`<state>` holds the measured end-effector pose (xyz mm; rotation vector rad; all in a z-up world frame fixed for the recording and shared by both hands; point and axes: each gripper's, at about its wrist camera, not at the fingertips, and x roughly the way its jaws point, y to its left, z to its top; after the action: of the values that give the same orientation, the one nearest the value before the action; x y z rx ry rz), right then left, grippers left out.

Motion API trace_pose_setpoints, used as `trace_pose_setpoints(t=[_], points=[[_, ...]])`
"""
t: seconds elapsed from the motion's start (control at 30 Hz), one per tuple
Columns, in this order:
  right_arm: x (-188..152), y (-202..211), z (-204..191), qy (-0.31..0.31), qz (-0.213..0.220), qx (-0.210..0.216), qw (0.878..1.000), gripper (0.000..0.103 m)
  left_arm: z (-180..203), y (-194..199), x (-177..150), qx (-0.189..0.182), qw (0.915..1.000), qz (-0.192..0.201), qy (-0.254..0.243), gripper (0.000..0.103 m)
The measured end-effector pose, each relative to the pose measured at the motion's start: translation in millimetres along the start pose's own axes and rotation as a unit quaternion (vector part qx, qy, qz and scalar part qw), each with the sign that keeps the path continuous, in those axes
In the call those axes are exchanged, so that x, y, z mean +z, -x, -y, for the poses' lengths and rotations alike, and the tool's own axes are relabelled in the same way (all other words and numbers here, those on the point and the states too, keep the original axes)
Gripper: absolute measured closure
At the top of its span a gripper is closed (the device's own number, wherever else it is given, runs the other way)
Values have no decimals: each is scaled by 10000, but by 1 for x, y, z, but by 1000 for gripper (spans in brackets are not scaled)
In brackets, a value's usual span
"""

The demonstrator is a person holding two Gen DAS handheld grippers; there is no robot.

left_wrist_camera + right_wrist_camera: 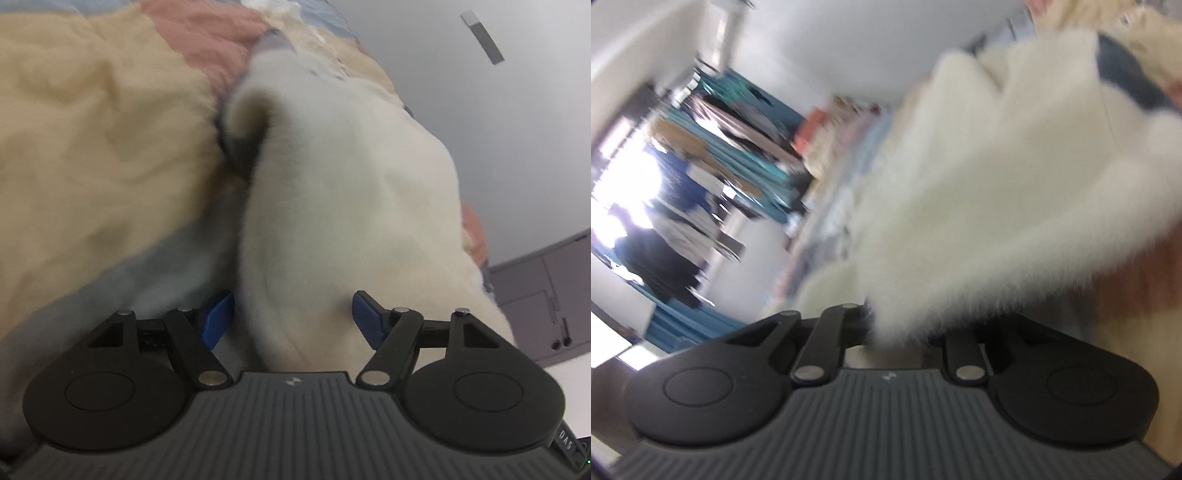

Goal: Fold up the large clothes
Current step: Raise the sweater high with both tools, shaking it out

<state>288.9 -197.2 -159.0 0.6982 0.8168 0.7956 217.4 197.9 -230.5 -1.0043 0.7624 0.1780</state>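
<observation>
A patchwork quilt of tan, pink and pale blue panels (92,129) covers the bed, its far edge giving onto bare grey floor (517,155) with free room. Across the quilt lies the cream fleece garment (332,206), its long axis running away from the left gripper (293,317), a dark-lined opening at the far end. That gripper's blue pads stand wide apart, flanking a thick fold (contact unclear). The right gripper (897,332), probably clamped, holds a bunch of the same fleece.
</observation>
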Motion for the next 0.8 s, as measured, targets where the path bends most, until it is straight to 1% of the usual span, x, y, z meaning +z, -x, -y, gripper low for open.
trace_pose_setpoints(t=[0.03, 0.07, 0.1, 0.17, 0.2, 0.23, 0.27, 0.33, 0.4, 0.47, 0.53, 0.57, 0.7, 0.8], points=[[3, 5, 2, -1, 72, 9, 10000, 85, -1, -4, -1, -86, 9999, -50, 67, 32], [4, 6, 3, -11, 98, -19, 9999, 85, -2, -8, -3, -132, 9998, -75, 100, 38], [4, 8, 7, -35, 83, -82, 9999, 85, -2, -10, -4, -160, 9998, -94, 108, 42], [3, 1, 11, -95, -11, -242, 9997, 85, 0, -12, -4, -167, 9998, -113, 79, 58], [2, -3, 11, -96, -46, -317, 9994, 85, 1, -11, -4, -215, 9997, -121, 71, 63], [-1, -2, 14, -72, -62, -385, 9992, 86, 3, -10, -4, -300, 9994, -138, 50, 76], [0, -1, 14, -36, -58, -468, 9989, 86, 5, -8, -4, -404, 9991, -143, -11, 81], [-3, -5, 18, -12, -20, -562, 9984, 86, 15, 0, -8, -640, 9976, -85, -264, 85], [-2, -3, 17, 39, 65, -630, 9980, 86, 25, 12, -11, -932, 9942, 37, -538, 87], [-1, 3, 14, 173, 177, -719, 9971, 85, 32, 26, -12, -1181, 9906, 211, -652, 88], [-2, 5, 7, 282, 308, -754, 9963, 86, 35, 40, -10, -1428, 9870, 336, -651, 89], [-2, 12, 4, 349, 415, -763, 9956, 86, 35, 47, -9, -1571, 9848, 375, -645, 90], [-2, 29, -11, 710, 749, -864, 9909, 86, 33, 79, -11, -2290, 9708, 543, -461, 90], [-6, 48, -20, 794, 1058, -669, 9890, 86, 33, 102, -24, -2450, 9652, 668, -618, 90]])
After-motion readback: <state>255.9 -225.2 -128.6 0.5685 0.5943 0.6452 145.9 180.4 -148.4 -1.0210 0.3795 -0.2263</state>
